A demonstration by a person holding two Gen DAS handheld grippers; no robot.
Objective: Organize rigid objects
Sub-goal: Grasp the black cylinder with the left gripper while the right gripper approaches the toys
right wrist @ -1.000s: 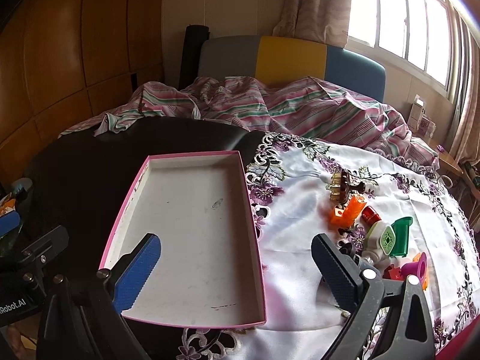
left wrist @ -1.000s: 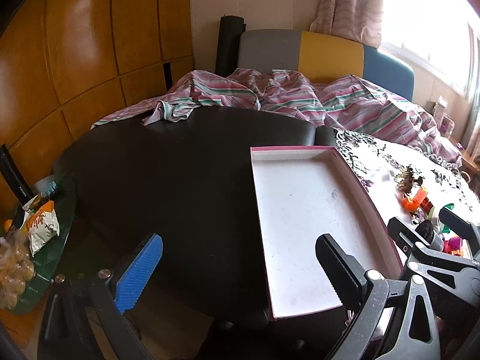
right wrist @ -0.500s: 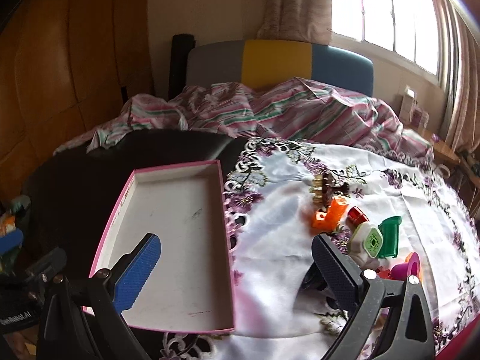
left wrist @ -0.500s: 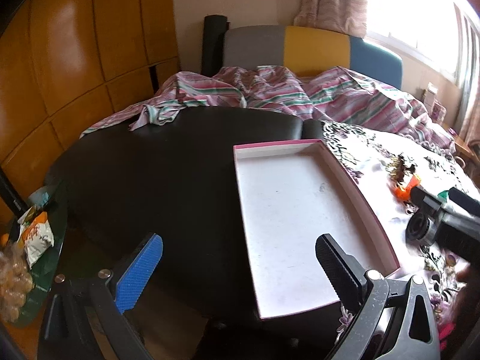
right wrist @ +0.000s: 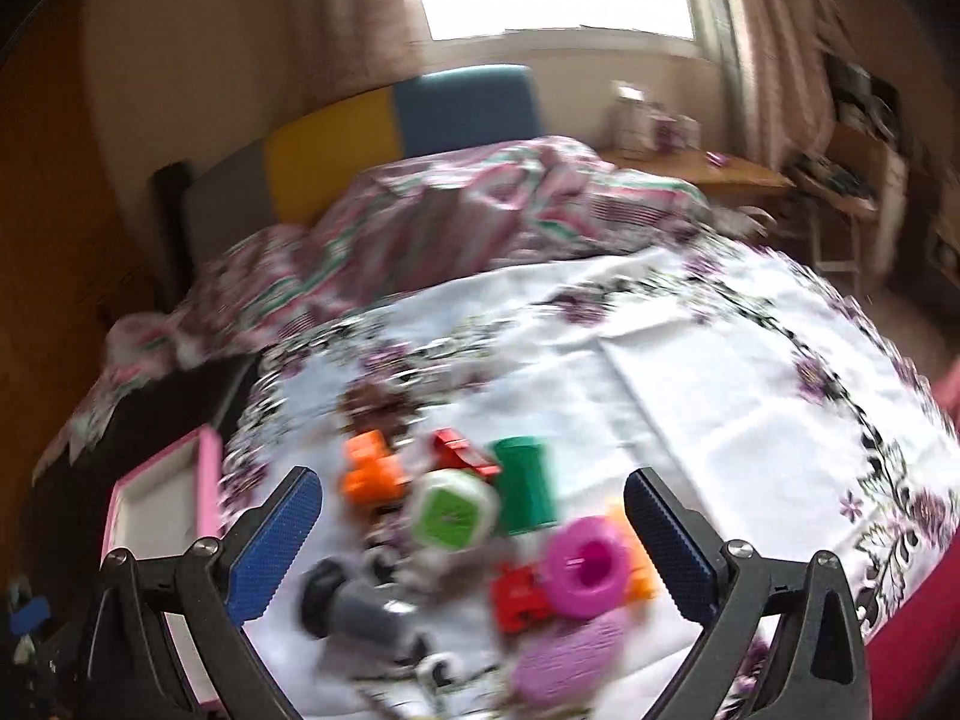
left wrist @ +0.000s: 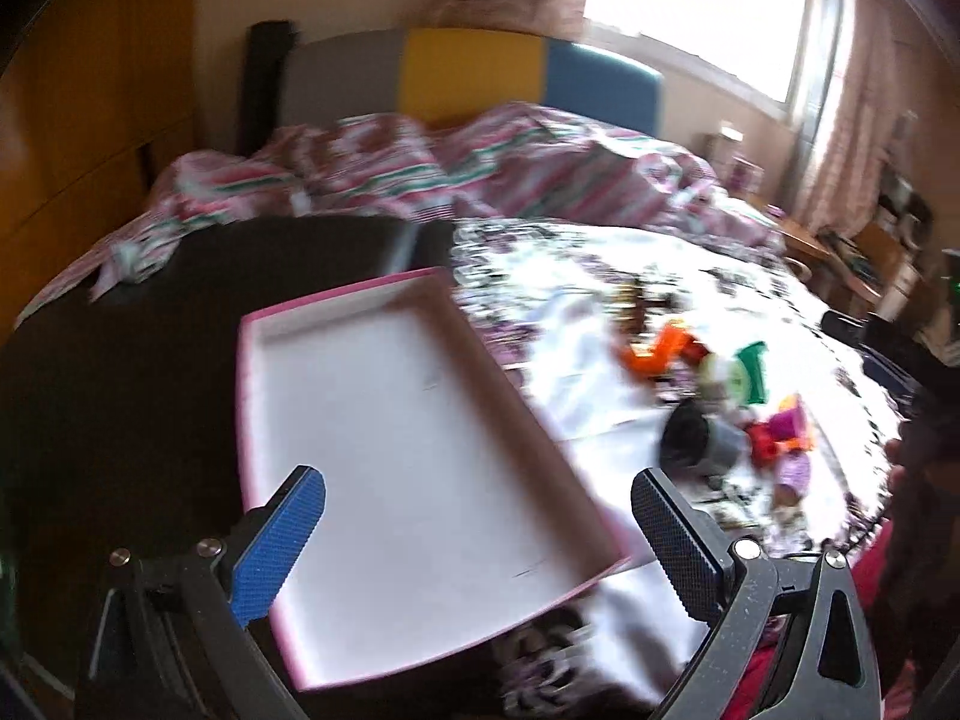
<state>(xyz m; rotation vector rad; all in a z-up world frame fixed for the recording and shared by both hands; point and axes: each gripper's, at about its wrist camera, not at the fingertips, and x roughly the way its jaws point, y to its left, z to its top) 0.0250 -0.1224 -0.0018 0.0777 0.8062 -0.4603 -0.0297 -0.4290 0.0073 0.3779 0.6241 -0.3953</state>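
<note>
- Left gripper (left wrist: 477,531): fingers spread wide, holding nothing; it hangs over the near end of the pink-rimmed tray (left wrist: 336,306).
- Right gripper (right wrist: 471,531): fingers spread wide, empty, above the toy cluster.
- Pink-rimmed tray: shallow rectangular box with a white floor, nothing in it; it lies part on the dark tabletop (left wrist: 120,360), its 3 o'clock edge over the embroidered cloth (right wrist: 690,372).
- Toys, small rigid plastic pieces, lie close together on the cloth at 3 o'clock of the tray: orange block (right wrist: 372,471), green cylinder (right wrist: 523,495), white-and-green round piece (right wrist: 453,516), magenta ring (right wrist: 585,564), red piece (right wrist: 519,597), grey-and-black cylinder (right wrist: 348,603); motion blur hides which of them touch.
- Surroundings: striped bedding (left wrist: 480,168) at 12 o'clock; both views blurred.
</note>
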